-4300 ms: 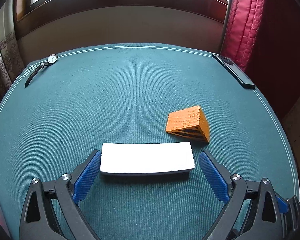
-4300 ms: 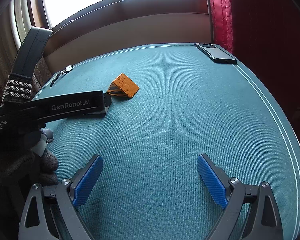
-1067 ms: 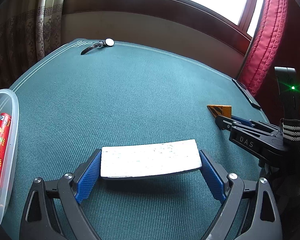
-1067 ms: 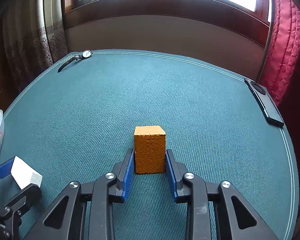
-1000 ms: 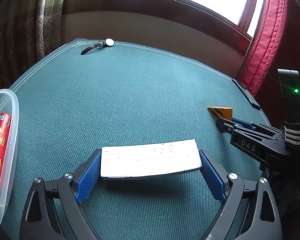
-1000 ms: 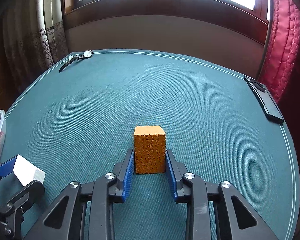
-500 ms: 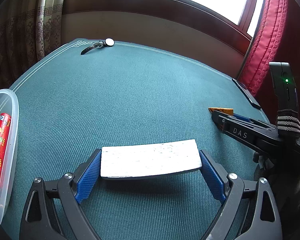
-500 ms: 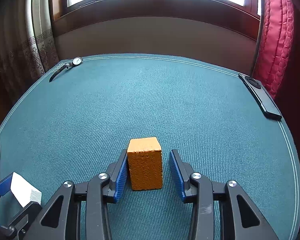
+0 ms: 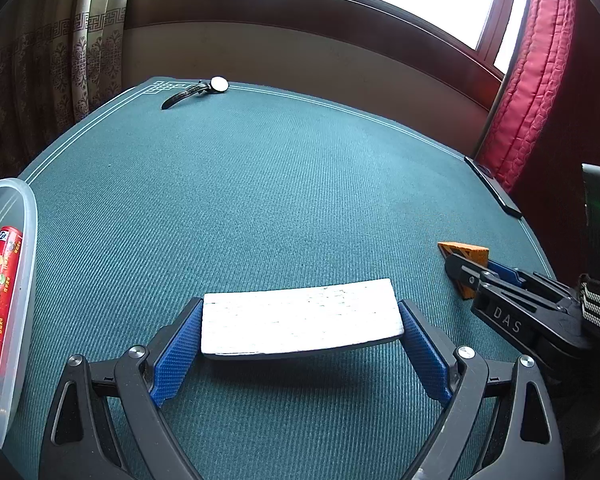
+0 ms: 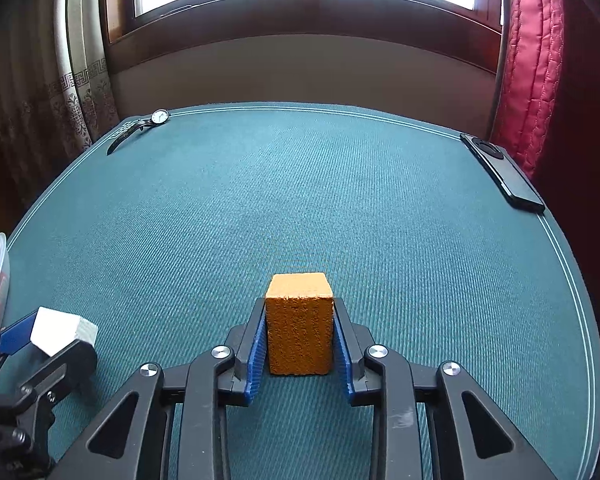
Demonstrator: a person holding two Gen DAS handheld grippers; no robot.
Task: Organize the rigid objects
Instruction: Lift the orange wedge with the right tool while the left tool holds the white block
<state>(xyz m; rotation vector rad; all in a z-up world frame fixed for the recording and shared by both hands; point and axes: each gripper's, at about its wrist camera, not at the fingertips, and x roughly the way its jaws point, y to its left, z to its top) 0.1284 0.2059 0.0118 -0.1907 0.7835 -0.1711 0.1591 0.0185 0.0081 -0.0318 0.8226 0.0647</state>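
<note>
A flat white block (image 9: 300, 322) is clamped end to end between the blue pads of my left gripper (image 9: 300, 312) and hangs just above the green table (image 9: 260, 184), casting a shadow. An orange wedge block (image 10: 300, 332) sits between the pads of my right gripper (image 10: 299, 312), and both pads press on its sides. I cannot tell if the wedge is off the cloth. In the left wrist view the orange wedge (image 9: 466, 254) shows at the right, partly hidden by the right gripper (image 9: 462, 270). The white block (image 10: 62, 330) also appears at the lower left of the right wrist view.
A clear plastic tub (image 9: 18, 280) with a red packet (image 9: 2, 292) inside stands at the table's left edge. A wristwatch (image 10: 140, 128) lies at the far left corner. A dark phone (image 10: 504, 172) lies along the right edge by a red curtain (image 10: 532, 64).
Half a second ago the right jaws stood slightly apart from the orange wedge; now they are shut on it. The left gripper holds the white block still.
</note>
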